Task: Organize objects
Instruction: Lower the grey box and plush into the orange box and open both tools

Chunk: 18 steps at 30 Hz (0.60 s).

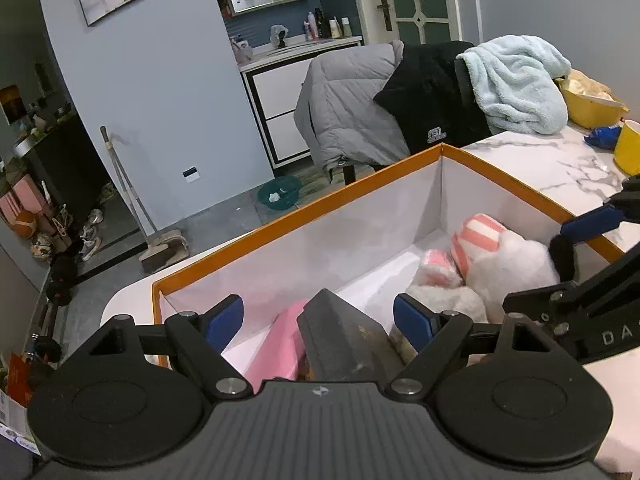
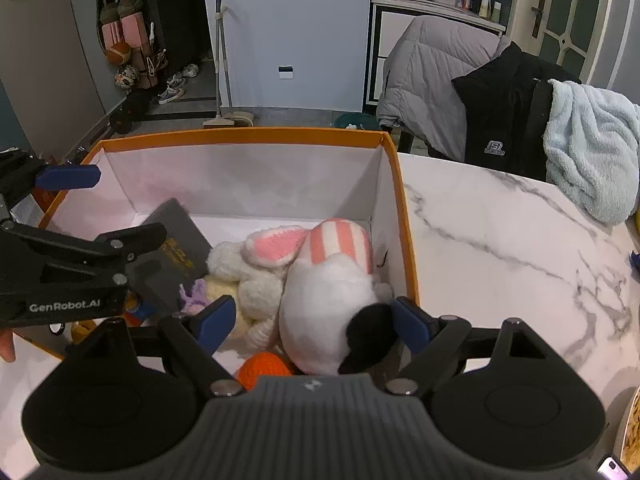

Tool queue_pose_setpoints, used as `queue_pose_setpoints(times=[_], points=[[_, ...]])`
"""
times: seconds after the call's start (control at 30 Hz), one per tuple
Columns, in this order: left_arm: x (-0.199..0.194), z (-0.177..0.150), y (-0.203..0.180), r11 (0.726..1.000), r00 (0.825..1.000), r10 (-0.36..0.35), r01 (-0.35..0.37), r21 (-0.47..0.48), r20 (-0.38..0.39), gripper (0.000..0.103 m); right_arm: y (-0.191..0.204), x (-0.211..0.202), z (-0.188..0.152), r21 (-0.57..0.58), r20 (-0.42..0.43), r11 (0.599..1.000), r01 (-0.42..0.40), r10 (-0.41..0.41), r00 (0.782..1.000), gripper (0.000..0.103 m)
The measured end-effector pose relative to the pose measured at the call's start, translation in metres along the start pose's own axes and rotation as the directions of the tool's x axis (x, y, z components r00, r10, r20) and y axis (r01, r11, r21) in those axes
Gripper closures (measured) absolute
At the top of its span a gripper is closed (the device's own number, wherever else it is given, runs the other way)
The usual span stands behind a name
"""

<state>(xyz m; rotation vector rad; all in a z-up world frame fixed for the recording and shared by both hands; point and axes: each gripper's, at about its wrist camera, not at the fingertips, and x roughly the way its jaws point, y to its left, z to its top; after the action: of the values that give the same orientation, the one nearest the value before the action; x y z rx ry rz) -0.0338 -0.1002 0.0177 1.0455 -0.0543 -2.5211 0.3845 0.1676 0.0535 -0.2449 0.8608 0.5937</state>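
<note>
An orange-rimmed box [image 1: 304, 208] with white inner walls stands on the marble table and also shows in the right wrist view [image 2: 240, 136]. My left gripper [image 1: 318, 320] is open over the box; a dark grey book [image 1: 340, 340] with gold print lies between its spread fingers, apparently not gripped. A pink item [image 1: 280, 344] lies beside the book. My right gripper [image 2: 312, 324] is open around a white plush toy [image 2: 328, 300] with a pink-striped ear and a black patch. A cream bunny [image 2: 248, 272] and an orange knitted ball [image 2: 264, 366] lie beside it.
The marble table [image 2: 500, 248] extends to the right of the box. A yellow cup [image 1: 628, 148], a yellow bowl [image 1: 592, 104] and a blue item [image 1: 602, 136] stand at its far right. Chairs draped with a grey jacket [image 1: 344, 112], a black jacket and a light-blue blanket [image 1: 516, 84] stand behind it.
</note>
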Motion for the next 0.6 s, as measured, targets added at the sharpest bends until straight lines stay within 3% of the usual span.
queue_pose_setpoints(times=[0.17,0.37,0.6], points=[[-0.005,-0.002,0.002,1.000,1.000,-0.015,0.014,0.007,0.009,0.006,0.003,-0.004,-0.002,-0.018,-0.002,1.000,-0.004,0.004,1.000,0.017],[-0.027,-0.009,0.010,0.997,0.997,-0.057,0.060,-0.049,0.061,0.006,0.011,-0.018,-0.006,-0.037,0.006,0.999,-0.013,0.013,1.000,0.017],[-0.042,-0.005,0.009,0.997,0.994,-0.062,0.065,-0.033,0.094,0.006,0.023,-0.055,-0.015,-0.042,0.041,0.999,-0.025,0.027,0.999,0.017]])
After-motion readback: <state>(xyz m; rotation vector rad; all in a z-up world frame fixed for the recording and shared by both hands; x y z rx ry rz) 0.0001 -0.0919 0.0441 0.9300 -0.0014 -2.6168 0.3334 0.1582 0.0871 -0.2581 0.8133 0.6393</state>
